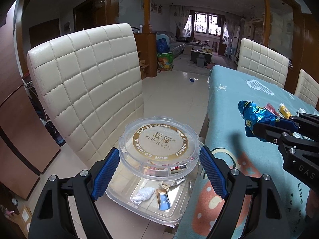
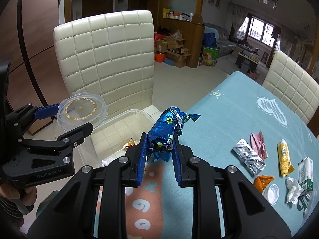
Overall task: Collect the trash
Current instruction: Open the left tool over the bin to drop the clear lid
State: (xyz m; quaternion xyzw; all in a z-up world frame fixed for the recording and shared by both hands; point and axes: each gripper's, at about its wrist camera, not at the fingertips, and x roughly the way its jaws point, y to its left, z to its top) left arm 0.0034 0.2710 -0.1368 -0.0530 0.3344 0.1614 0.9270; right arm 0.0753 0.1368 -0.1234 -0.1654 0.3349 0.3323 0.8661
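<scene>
My left gripper [image 1: 159, 151] is shut on a round clear lid [image 1: 157, 145] with a gold ring, its blue pads pressing on the lid's two sides. Under the lid stands a clear plastic bin [image 1: 159, 222] with a few wrappers and a white tissue [image 1: 143, 194] inside. My right gripper [image 2: 159, 139] is shut on a crumpled blue foil wrapper [image 2: 169, 123], held over the table's left edge, to the right of the bin [image 2: 127, 113]. In the right wrist view, the left gripper [image 2: 75, 117] and the lid [image 2: 81, 109] are at the left.
On the blue tablecloth [image 2: 229, 119] at the right lie a blister pack [image 2: 249, 157], a pink wrapper [image 2: 258, 143], a yellow packet [image 2: 284, 159], an orange wrapper [image 2: 263, 181], a white cap [image 2: 272, 194], a tissue [image 2: 293, 191] and a carton [image 2: 306, 171]. A cream quilted chair [image 2: 107, 59] stands behind the bin.
</scene>
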